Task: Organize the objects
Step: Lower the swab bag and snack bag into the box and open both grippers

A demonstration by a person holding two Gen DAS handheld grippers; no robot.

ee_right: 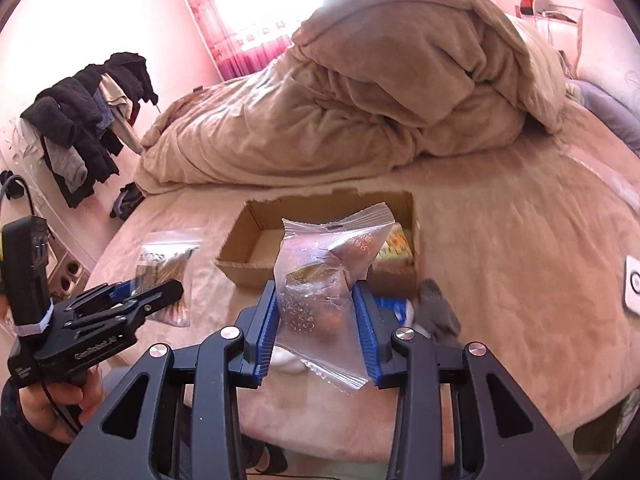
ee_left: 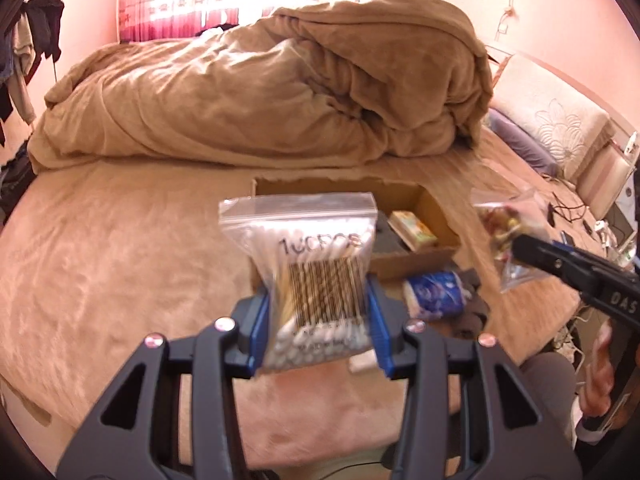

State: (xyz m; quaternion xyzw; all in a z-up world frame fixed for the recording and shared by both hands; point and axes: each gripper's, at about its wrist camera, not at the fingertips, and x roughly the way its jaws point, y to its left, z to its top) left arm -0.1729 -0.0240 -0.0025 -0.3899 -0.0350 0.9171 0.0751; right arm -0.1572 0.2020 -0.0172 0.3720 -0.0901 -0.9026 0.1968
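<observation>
- Left gripper [ee_left: 318, 320] clamps a bag of cotton swabs [ee_left: 308, 280], swabs lying crosswise between the pads, lower centre of frame.
- Right gripper [ee_right: 316, 312] clamps a clear bag of small bits [ee_right: 320, 280], centre.
- Cardboard box [ee_right: 240, 264] sits just beyond both bags, on the bed [ee_right: 500, 240]; right bag looks nearer.
- Box holds a small packet [ee_left: 412, 230] at right; left part bare.

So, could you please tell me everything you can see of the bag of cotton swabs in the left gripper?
The bag of cotton swabs is a clear zip-top plastic pouch, sealed strip uppermost, packed with white-tipped swabs on tan sticks and bearing blurred black print. It stands upright, clamped at its lower half between the blue pads of the left gripper, lifted above the bed in front of the open cardboard box. Nothing else touches it.
</observation>
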